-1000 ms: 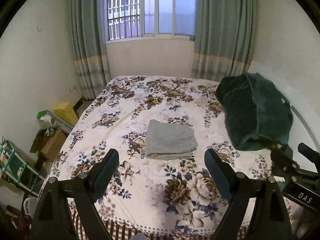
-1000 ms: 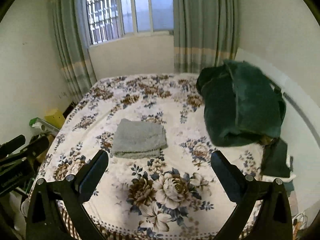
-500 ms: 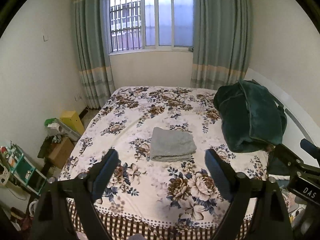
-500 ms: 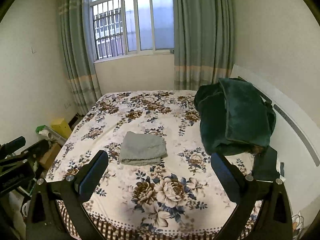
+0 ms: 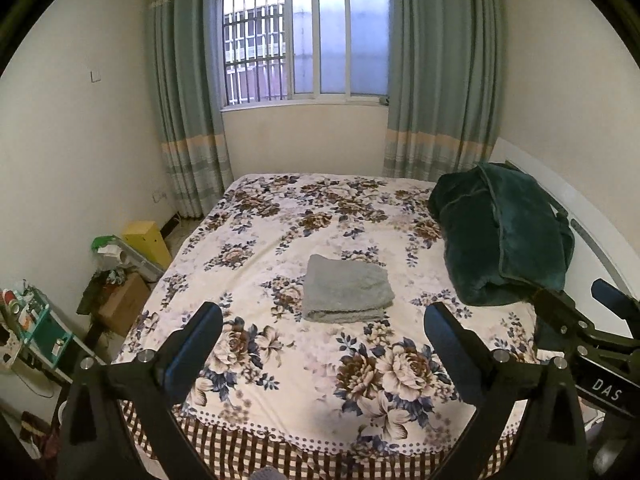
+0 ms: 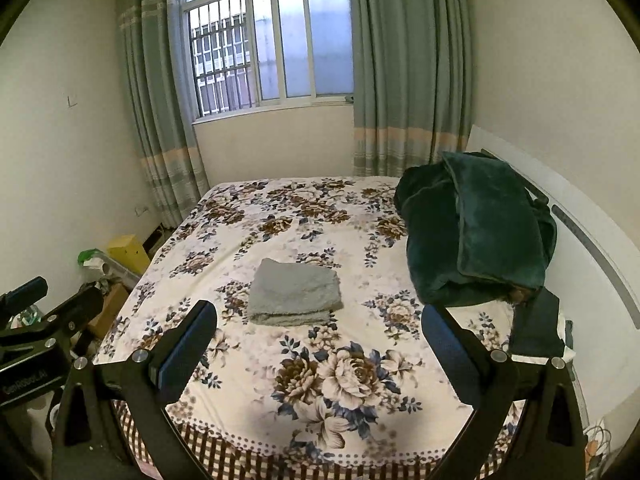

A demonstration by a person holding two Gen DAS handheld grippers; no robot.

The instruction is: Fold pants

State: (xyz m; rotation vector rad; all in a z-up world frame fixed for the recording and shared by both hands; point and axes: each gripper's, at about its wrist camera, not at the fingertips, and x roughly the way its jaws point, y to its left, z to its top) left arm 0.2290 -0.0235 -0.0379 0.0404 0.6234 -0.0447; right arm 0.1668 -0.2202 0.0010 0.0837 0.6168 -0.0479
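Observation:
The grey pants (image 5: 346, 290) lie folded into a compact rectangle near the middle of the floral bedspread (image 5: 304, 364); they also show in the right wrist view (image 6: 294, 293). My left gripper (image 5: 322, 338) is open and empty, held above the foot of the bed, well short of the pants. My right gripper (image 6: 318, 334) is open and empty too, at a similar distance. The right gripper's body shows at the right edge of the left wrist view (image 5: 588, 328), and the left gripper's body shows at the left edge of the right wrist view (image 6: 36, 332).
A dark green blanket (image 5: 504, 236) is heaped at the bed's right side by the white headboard (image 6: 592, 240). A dark cloth (image 6: 534, 326) lies near it. Boxes and clutter (image 5: 120, 264) stand on the floor left of the bed. A curtained window (image 5: 306, 44) is at the far wall.
Both grippers have pulled back and up from the bed; the bed and pants look smaller and more of the window and walls shows. The pants have not moved.

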